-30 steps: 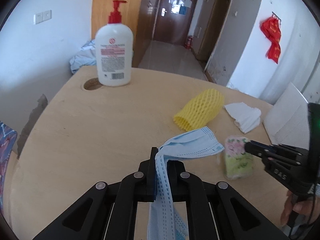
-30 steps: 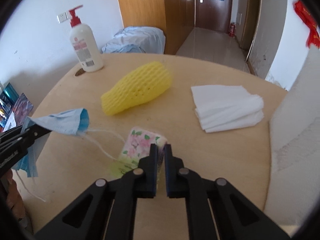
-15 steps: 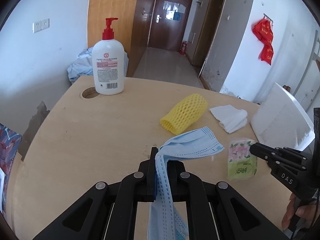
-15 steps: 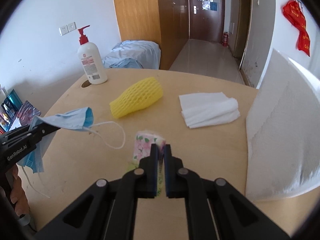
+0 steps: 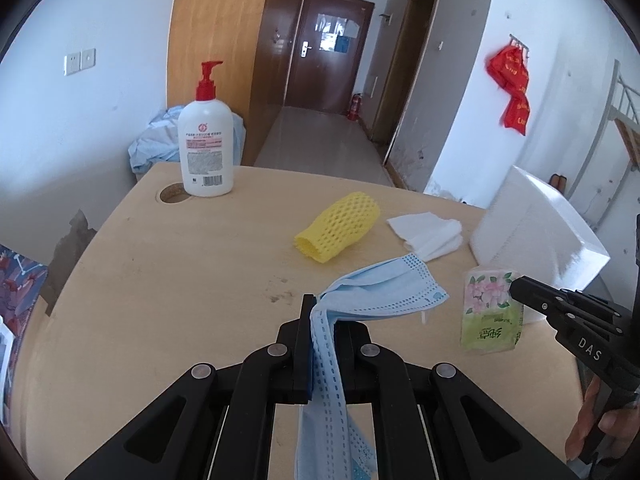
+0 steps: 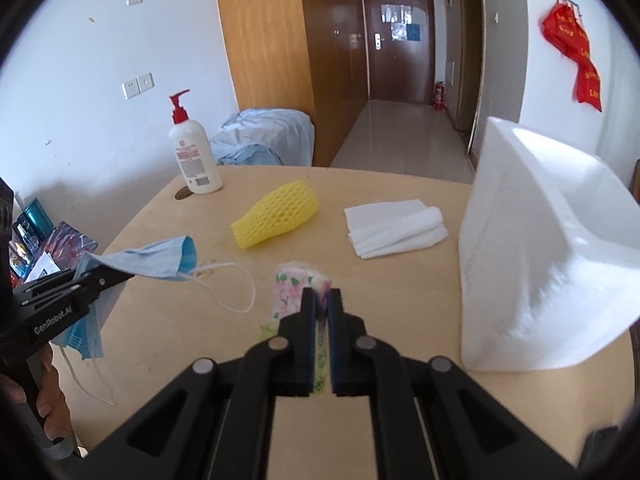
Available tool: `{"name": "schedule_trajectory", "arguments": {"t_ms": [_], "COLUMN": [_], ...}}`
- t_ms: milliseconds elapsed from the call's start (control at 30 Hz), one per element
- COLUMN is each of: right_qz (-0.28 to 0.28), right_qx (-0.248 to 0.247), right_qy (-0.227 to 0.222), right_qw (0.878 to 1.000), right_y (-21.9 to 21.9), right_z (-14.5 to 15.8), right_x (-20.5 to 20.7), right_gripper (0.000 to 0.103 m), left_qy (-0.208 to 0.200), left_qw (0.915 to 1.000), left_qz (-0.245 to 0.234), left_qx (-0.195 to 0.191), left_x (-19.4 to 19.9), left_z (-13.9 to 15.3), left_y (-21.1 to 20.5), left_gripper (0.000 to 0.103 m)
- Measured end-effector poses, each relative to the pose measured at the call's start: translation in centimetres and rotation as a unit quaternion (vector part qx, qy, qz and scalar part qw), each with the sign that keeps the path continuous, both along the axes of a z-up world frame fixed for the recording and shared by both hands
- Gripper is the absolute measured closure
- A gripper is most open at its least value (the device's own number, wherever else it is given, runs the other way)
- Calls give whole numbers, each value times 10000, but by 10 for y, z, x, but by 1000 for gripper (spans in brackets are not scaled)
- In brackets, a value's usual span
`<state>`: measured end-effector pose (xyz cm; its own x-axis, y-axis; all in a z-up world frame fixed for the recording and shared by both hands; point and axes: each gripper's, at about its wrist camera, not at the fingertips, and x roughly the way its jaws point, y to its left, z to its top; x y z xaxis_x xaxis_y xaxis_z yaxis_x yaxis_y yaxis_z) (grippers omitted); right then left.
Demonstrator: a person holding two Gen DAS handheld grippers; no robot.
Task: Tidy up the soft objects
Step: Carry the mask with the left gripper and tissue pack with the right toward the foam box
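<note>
Both jaws are pinched on cargo: the left gripper (image 5: pixel 322 316) holds the mask (image 5: pixel 384 290), the right gripper (image 6: pixel 320 300) the tissue pack (image 6: pixel 294 280). Both hang above the table (image 5: pixel 180 280); the white box (image 6: pixel 548 264) lies right, nearer the right gripper, so the pack likely goes first.

The right gripper (image 6: pixel 321 300) is clamped on the floral tissue pack (image 6: pixel 294 286), above the table (image 6: pixel 400 308). At left, the left gripper (image 6: pixel 120 276) pinches the blue face mask (image 6: pixel 154 258). The yellow foam net (image 6: pixel 276 214), folded white tissues (image 6: pixel 394 228) and white foam box (image 6: pixel 548 252) rest on the table.
</note>
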<state>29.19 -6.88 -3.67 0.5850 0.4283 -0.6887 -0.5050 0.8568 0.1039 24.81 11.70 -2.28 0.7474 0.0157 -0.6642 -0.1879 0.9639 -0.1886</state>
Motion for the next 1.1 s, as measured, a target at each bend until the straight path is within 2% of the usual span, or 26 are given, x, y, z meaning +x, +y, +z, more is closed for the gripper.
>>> {"name": "schedule_trajectory", "arguments": {"t_ms": [700, 1100], "right_qz": [-363, -572], "right_qx": [308, 358], "right_qy": [-581, -744], "right_qw": [9972, 9949], "right_y": [-59, -81], "right_z": [31, 35], "right_x": [-114, -149], "right_gripper": [96, 96], "left_qy": [-582, -786], "left_qw": [9974, 9944], "left_qz": [-314, -629], "left_qx": [273, 309], "left_x": [-99, -118], "left_z": [30, 37], "left_y": [-58, -85], "left_gripper": [96, 96]}}
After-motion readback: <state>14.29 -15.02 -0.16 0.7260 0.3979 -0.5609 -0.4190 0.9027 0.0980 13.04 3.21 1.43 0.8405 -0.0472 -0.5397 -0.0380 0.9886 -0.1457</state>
